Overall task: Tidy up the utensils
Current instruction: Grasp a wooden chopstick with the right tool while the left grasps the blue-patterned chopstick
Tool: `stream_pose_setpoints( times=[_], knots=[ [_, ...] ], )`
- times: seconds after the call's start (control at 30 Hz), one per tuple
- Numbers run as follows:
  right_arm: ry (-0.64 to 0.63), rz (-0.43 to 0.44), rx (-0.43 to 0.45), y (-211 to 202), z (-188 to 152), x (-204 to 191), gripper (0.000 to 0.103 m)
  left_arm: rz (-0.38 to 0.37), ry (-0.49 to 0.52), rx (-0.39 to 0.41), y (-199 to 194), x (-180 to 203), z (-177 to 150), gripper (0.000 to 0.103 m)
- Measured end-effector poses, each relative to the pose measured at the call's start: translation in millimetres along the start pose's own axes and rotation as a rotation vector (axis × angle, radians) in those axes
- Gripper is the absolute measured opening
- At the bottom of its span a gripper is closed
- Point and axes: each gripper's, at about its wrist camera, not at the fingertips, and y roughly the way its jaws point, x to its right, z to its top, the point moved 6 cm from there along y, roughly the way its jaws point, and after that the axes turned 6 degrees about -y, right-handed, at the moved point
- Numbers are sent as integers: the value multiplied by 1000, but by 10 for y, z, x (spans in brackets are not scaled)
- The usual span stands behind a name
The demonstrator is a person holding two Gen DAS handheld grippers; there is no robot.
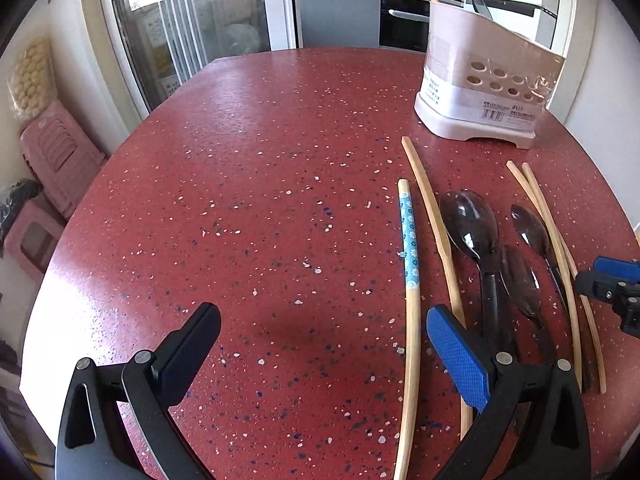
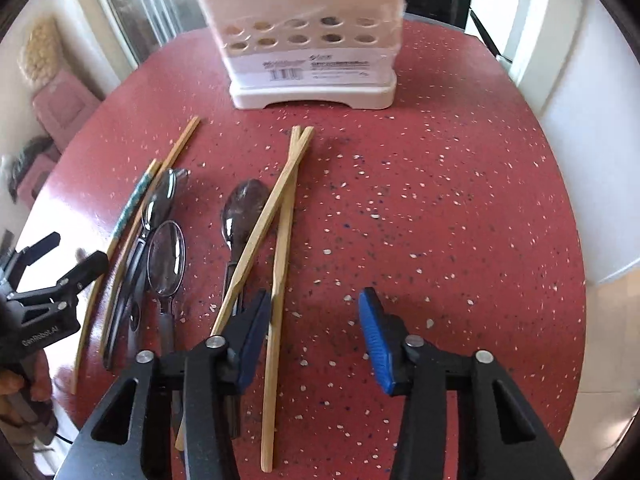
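Utensils lay loose on the red speckled table (image 1: 240, 160). From the left: a blue-patterned chopstick (image 1: 409, 240), a plain chopstick (image 1: 430, 208), three dark clear spoons (image 1: 470, 224) with handles hidden under the left gripper (image 1: 324, 344), then a crossed chopstick pair (image 2: 280, 208). At twelve o'clock stood the pink holder (image 2: 308, 40), its barcode label too blurred to read. The left gripper's body read "GenRobot.AI". Both it and the right gripper (image 2: 312, 320) gaped wide, holding nothing.
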Motion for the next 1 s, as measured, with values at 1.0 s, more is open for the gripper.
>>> stream_pose_setpoints(
  times=[1.0],
  knots=[
    [-97,-12,-237,232,417,185,31,-73,179,-169,111,344,268,103]
  ],
)
